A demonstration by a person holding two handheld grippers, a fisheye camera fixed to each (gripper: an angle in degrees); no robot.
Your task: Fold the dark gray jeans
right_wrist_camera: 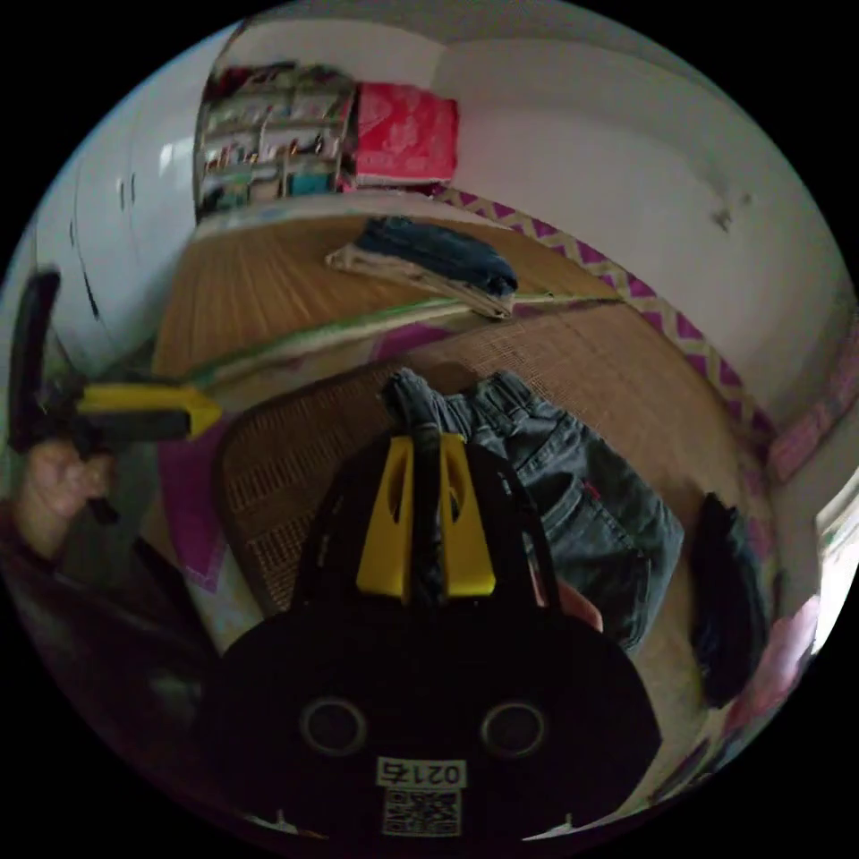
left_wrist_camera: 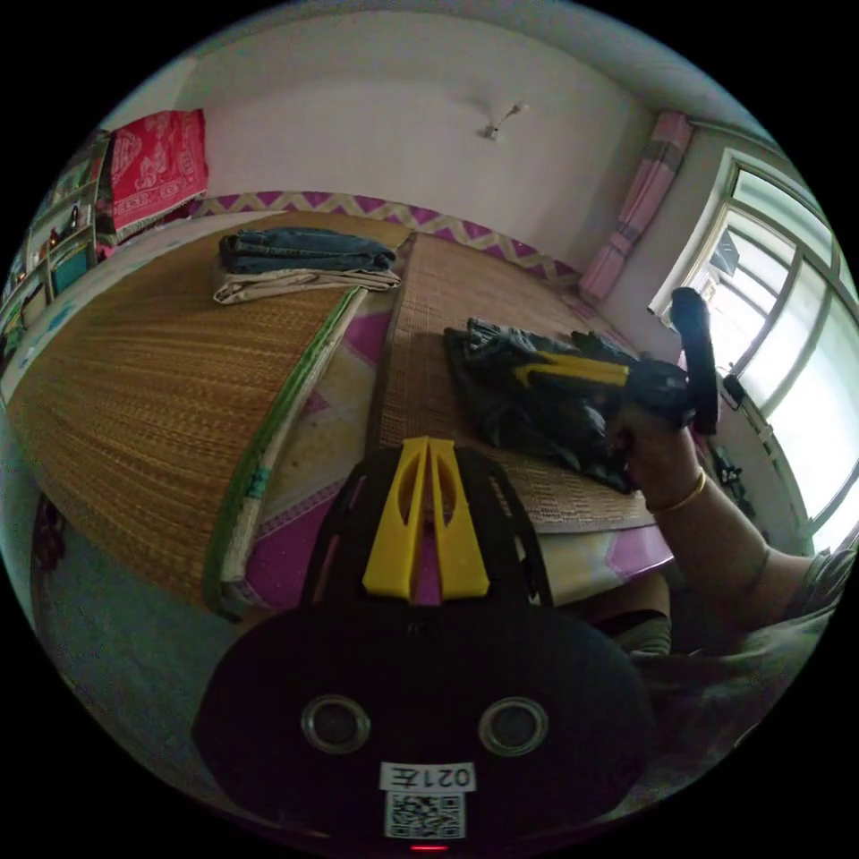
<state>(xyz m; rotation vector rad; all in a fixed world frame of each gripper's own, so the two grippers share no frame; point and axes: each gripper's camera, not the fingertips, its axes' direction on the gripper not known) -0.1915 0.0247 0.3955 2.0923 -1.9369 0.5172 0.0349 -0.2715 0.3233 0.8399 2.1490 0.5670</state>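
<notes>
**Right tongs pinch the jeans; left tongs wait empty**

Going left to right in the right gripper view: the left gripper [right_wrist_camera: 210, 413], with its yellow jaws, hangs at the left edge with jaws brought together on nothing, over the bed's edge and well apart from the cloth; at centre the right gripper [right_wrist_camera: 425, 447] has its two yellow jaws clamped on a bunched fold of the crumpled dark gray denim jeans [right_wrist_camera: 573, 510]; the rest of the jeans spreads away to the right on the brown woven straw mat [right_wrist_camera: 295, 465], with a separate dark bundle of cloth [right_wrist_camera: 729, 591] just beyond.

In the left gripper view the left gripper [left_wrist_camera: 428, 443] points over the mat's near edge, its jaws nearly touching; further right the right gripper [left_wrist_camera: 528, 371] lies against the jeans [left_wrist_camera: 537, 416], a hand [left_wrist_camera: 658, 447] on its handle. A folded stack of blue and beige garments [left_wrist_camera: 300, 264] sits well apart on the tan woven straw mat [left_wrist_camera: 161, 376].

The step looks like an early one: taking hold so as to lay the jeans flat. Next, I judge, the left gripper must open and seize another edge, so both can pull the cloth straight.
</notes>
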